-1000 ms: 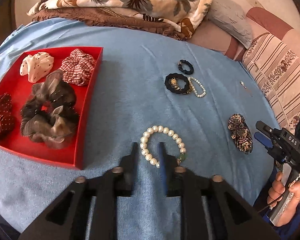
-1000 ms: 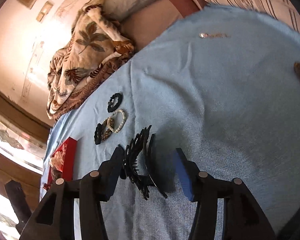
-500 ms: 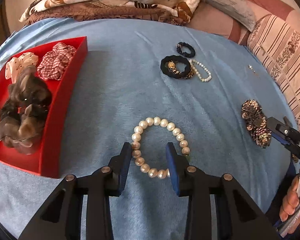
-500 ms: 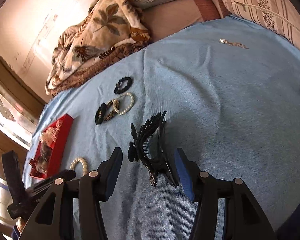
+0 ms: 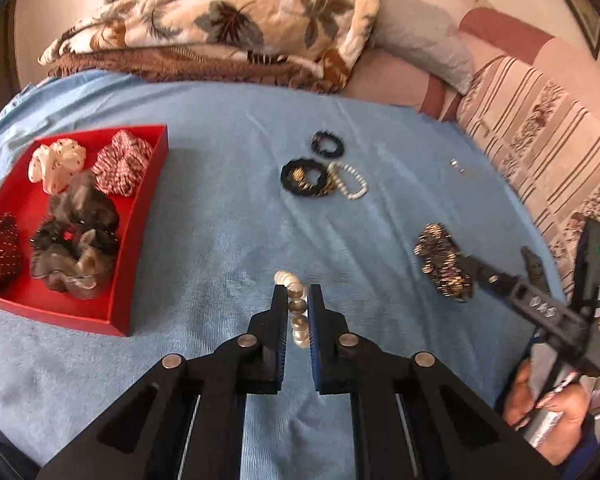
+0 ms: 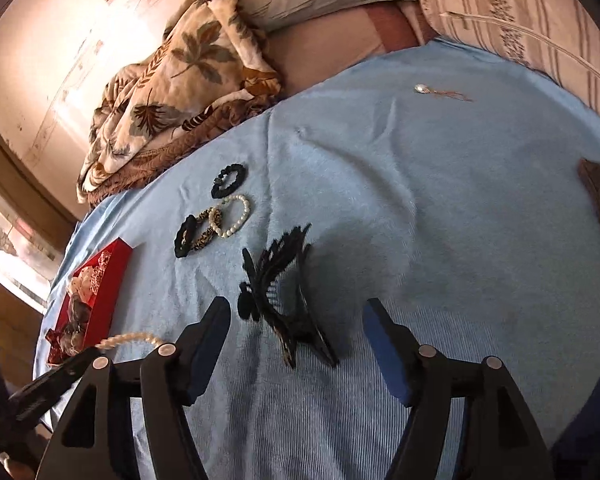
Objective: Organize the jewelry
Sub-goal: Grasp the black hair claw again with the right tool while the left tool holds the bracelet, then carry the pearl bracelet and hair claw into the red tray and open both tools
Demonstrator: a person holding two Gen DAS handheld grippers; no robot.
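Now the pearl bracelet (image 5: 296, 308), which lay flat on the blue cloth (image 5: 228, 208) a second ago, is pinched in the left gripper (image 5: 297, 300) and lifted, ready for the red tray (image 5: 140, 240) at left; the right gripper (image 6: 296, 316) is opening, jaws clear around the black hair claw (image 6: 284, 292).

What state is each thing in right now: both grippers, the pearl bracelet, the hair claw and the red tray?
Left gripper: jaws shut on the pearl bracelet.
Pearl bracelet: pinched between the left jaws, blurred.
Right gripper: jaws opening, either side of the hair claw, not pressing it.
Hair claw: lying on the blue cloth.
Red tray: holding scrunchies.
Small bracelets: loose on the cloth.
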